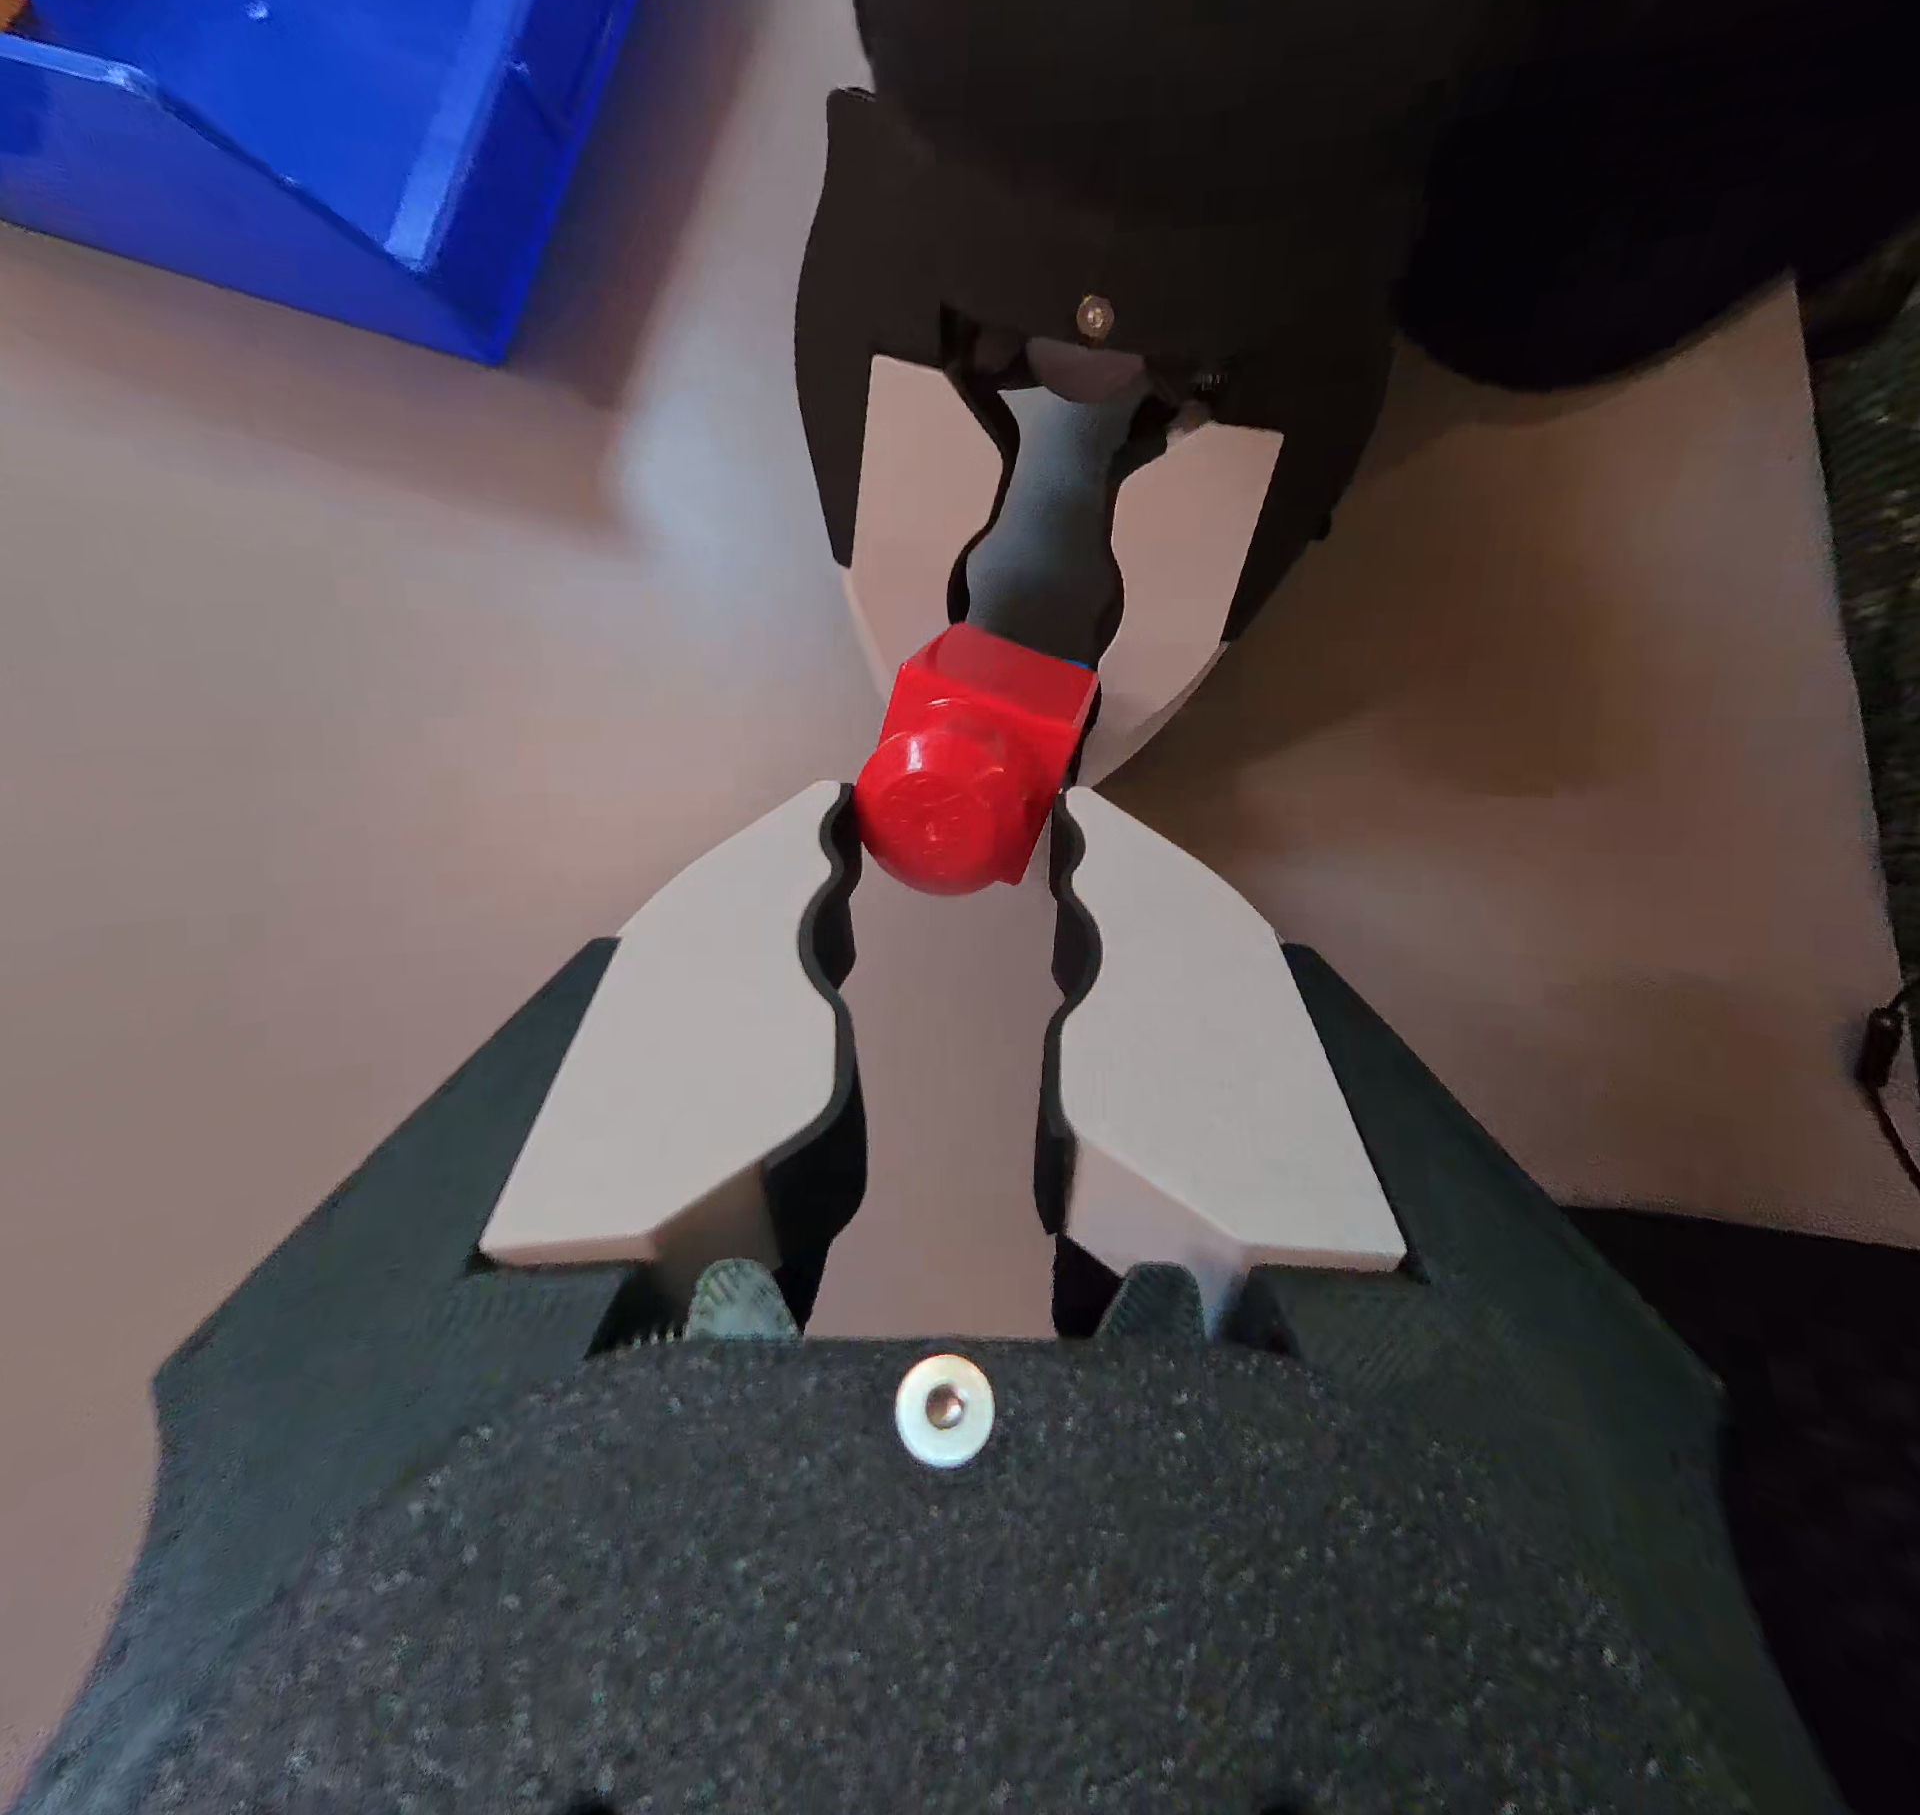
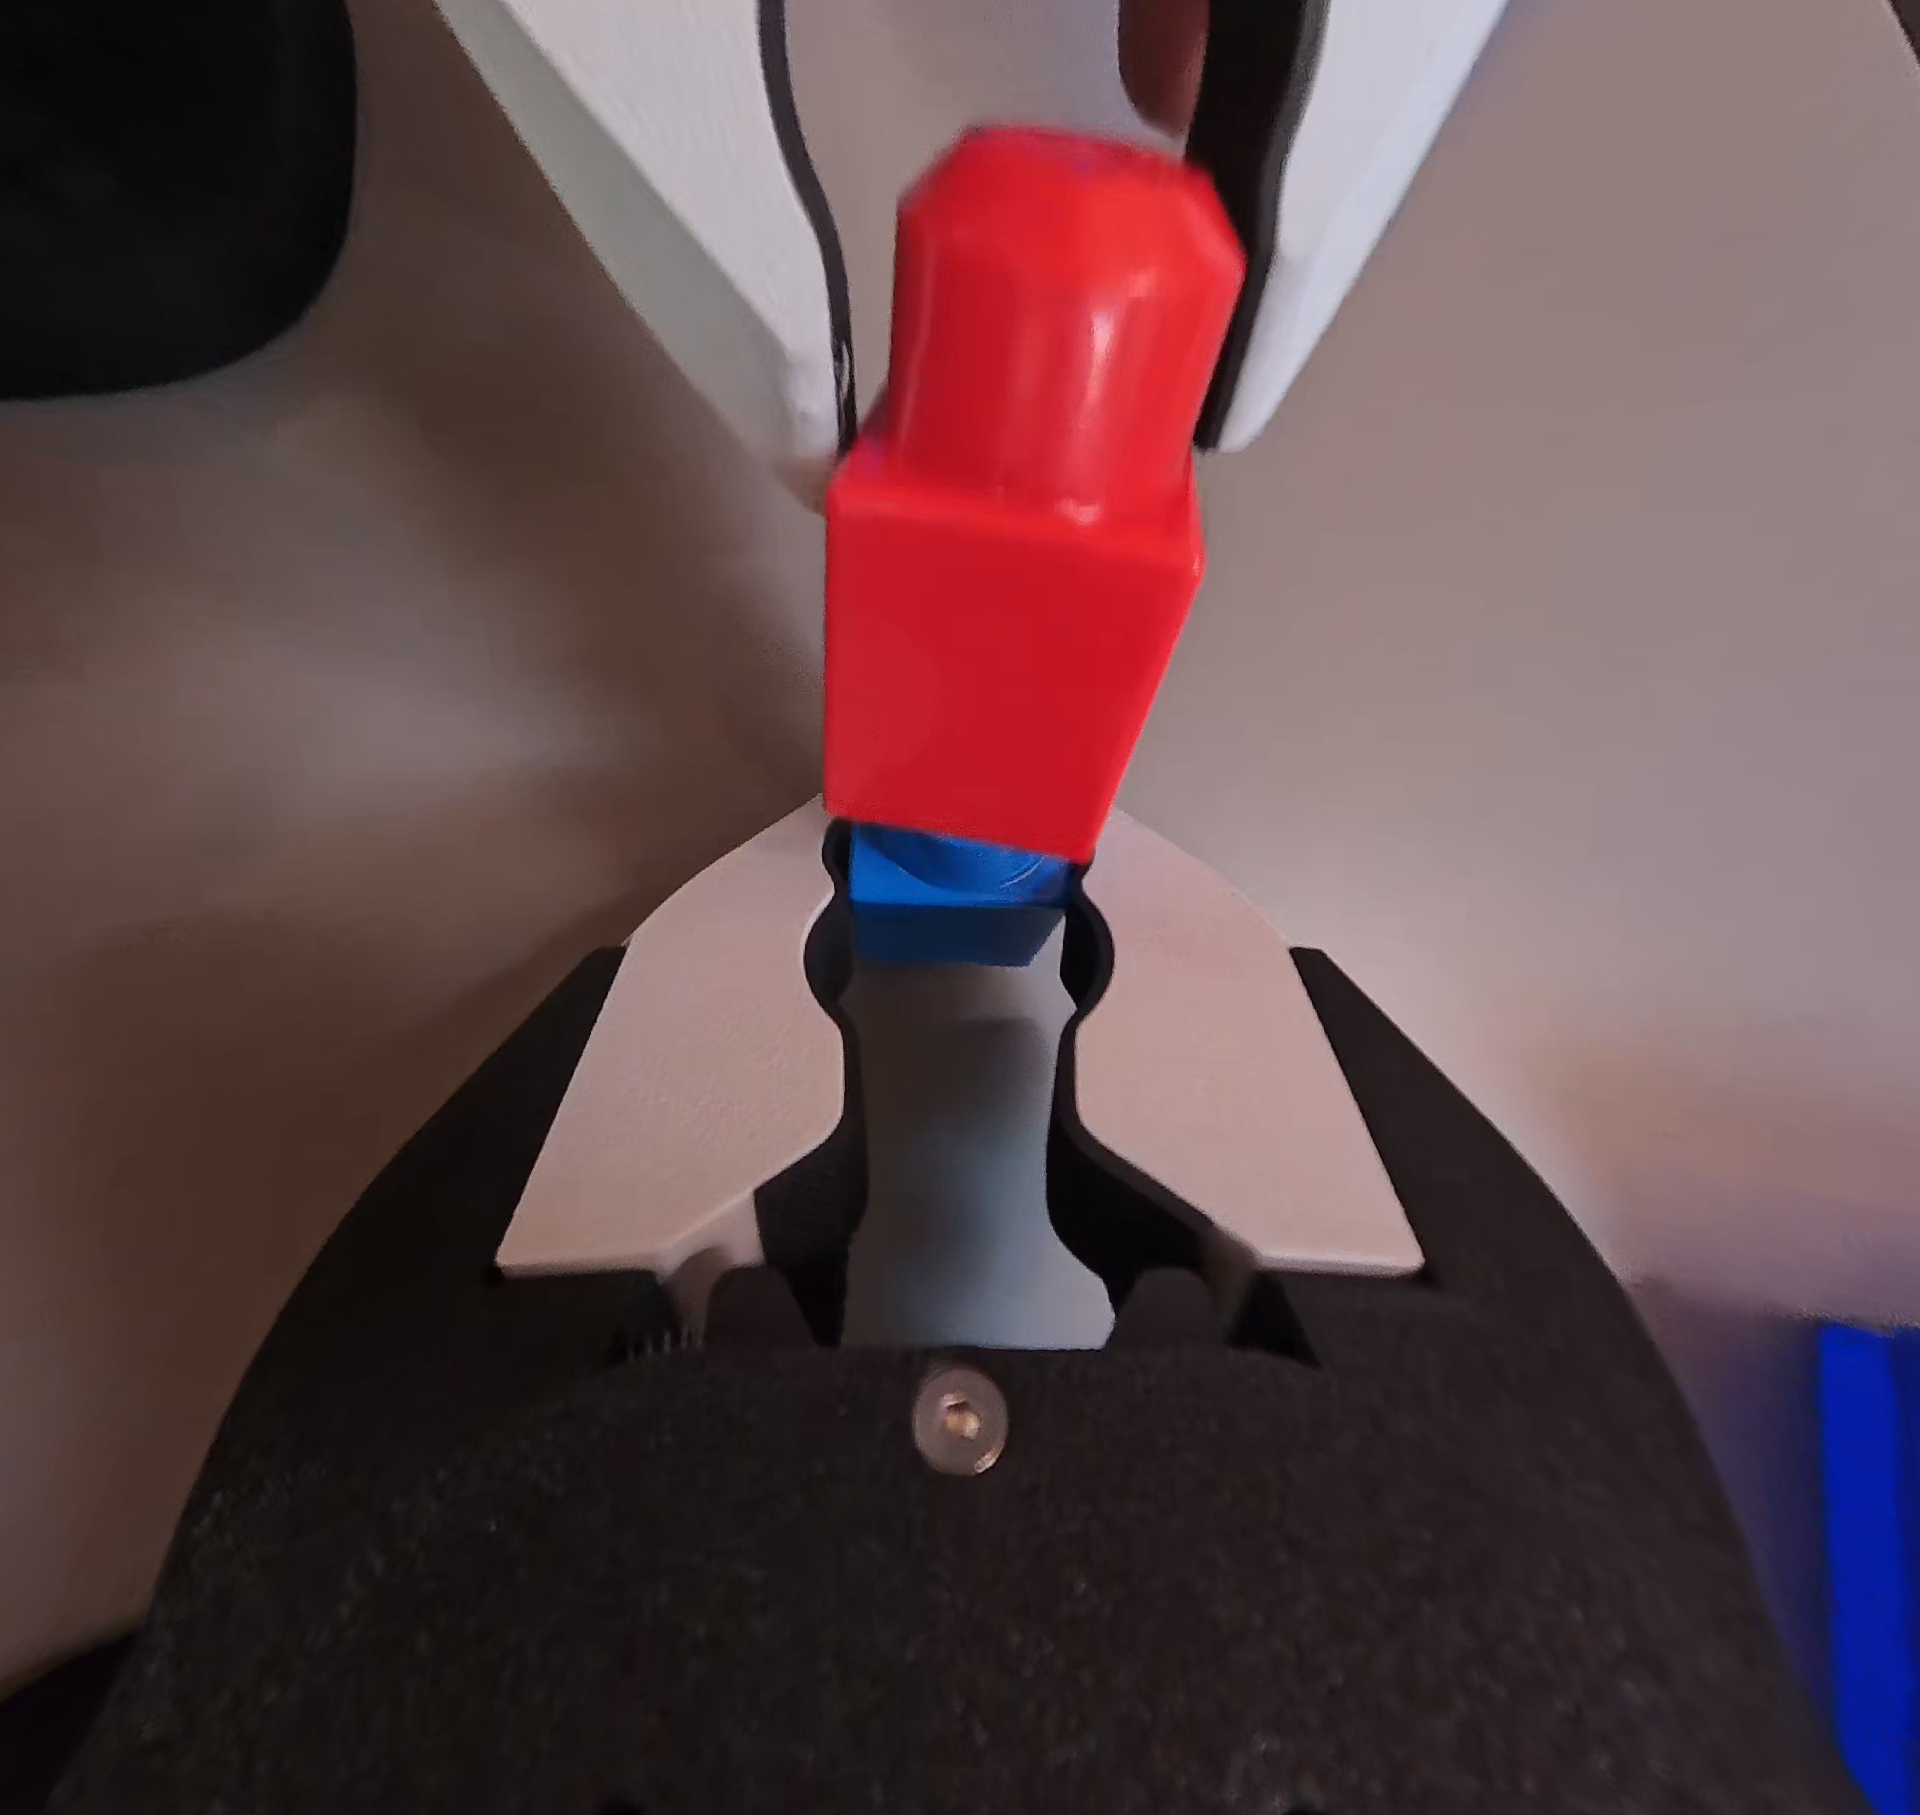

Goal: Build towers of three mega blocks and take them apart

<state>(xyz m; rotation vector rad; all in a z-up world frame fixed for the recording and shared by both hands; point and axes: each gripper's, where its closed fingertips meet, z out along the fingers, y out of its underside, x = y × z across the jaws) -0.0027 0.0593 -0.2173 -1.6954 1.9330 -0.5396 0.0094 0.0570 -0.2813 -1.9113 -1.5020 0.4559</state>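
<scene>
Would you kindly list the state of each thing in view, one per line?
red block: stacked on the blue block, stud end gripped by the left hand-held gripper.
blue block: clamped in the right hand-held gripper.
blue bin: resting on the table, contents unclear.

In the left wrist view only a thin sliver of the blue block (image 1: 1087,666) shows at the far right corner of the red block (image 1: 961,778), the rest hidden behind it, and the blue bin (image 1: 312,103) at far left is cut off by the top and left edges, so its contents cannot be told. In the right wrist view the blue block's (image 2: 951,908) stud is largely covered by the red block (image 2: 1023,539), which is slightly blurred. The left claw (image 2: 1023,311) is cut off by the top edge there, and a blurred blue shape (image 2: 1865,1557) runs out of the near right corner.
</scene>
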